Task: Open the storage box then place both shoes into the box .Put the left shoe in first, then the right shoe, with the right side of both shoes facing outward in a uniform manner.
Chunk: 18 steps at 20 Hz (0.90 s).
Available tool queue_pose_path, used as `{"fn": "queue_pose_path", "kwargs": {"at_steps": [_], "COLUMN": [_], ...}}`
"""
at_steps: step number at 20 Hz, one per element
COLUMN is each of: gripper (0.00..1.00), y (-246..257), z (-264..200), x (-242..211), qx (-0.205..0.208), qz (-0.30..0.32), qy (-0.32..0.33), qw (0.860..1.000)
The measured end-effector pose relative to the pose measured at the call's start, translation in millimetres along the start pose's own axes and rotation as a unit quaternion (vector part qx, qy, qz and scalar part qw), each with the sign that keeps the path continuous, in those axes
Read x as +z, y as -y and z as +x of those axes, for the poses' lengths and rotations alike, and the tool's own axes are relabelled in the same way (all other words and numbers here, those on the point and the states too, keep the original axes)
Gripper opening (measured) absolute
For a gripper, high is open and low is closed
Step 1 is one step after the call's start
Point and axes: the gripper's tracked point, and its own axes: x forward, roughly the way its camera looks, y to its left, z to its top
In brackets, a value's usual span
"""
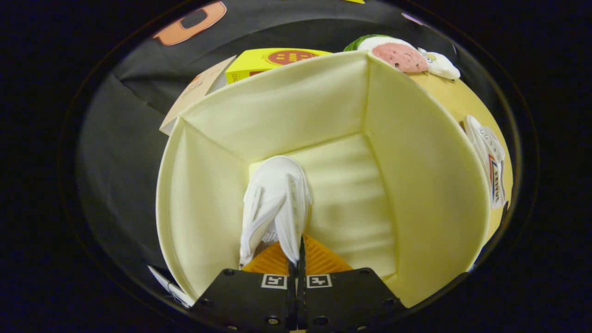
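Note:
A cream fabric storage box (286, 106) stands open below me, and I look down into it. A white shoe (276, 203) hangs inside the box, toe pointing down toward the box floor near its left wall. My gripper (298, 261) is shut on the shoe's heel edge, both fingers pressed together on it. A second white shoe (488, 157) lies outside the box on the yellow table (458, 99), to the right of the box's right wall.
Behind the box sit a yellow carton (273, 62) and a tan card (196, 92). A plush toy in pink, white and green (400, 54) lies on the table beyond the box's far right corner.

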Motion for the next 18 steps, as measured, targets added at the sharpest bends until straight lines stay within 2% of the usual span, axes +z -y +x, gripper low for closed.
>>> {"fn": "queue_pose_path", "kwargs": {"at_steps": [1, 4, 7, 10, 14, 15, 18], "gripper": [0.12, 0.26, 0.47, 0.85, 0.89, 0.95, 0.95], "y": [-1, -7, -8, 5, 32, 45, 101], "z": [-2, -16, -44, -81, -136, -148, -171], "x": [1, -1, 4, 16, 28, 35, 57], "qx": [0.0, 0.025, 0.05, 0.051, 0.067, 0.062, 0.027], "qz": [-0.02, -0.057, -0.082, -0.126, -0.132, -0.139, -0.148], "qy": [0.003, 0.002, 0.015, 0.046, 0.072, 0.083, 0.115], "qw": [1.0, 0.998, 0.995, 0.99, 0.986, 0.985, 0.982]}}
